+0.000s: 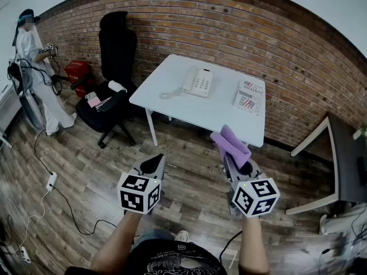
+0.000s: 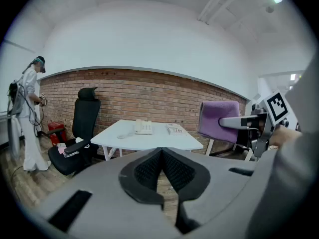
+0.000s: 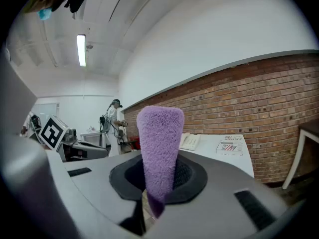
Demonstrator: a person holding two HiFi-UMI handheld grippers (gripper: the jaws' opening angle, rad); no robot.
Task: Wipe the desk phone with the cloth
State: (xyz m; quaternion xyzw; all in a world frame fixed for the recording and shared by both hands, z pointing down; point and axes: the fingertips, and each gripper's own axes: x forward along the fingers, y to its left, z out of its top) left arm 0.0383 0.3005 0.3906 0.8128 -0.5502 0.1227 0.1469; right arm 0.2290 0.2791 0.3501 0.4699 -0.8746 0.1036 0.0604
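1. White plastic desk phone point(image 1: 198, 82) sits on the white table point(image 1: 172, 99), well apart from both grippers; wiping looks not yet begun.
2. Purple cloth point(image 3: 158, 148) stands clamped in the right gripper point(image 1: 235, 162), free end forward, likely readied for wiping.
3. Only its own view shows the left gripper point(image 2: 162, 156) with jaws pressed together, empty.

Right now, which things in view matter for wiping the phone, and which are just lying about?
For the job: purple cloth, clamped in right gripper; desk phone on white table; left gripper, shut, empty.
Lying about: printed paper on the table; black office chair; red box; floor power strip.
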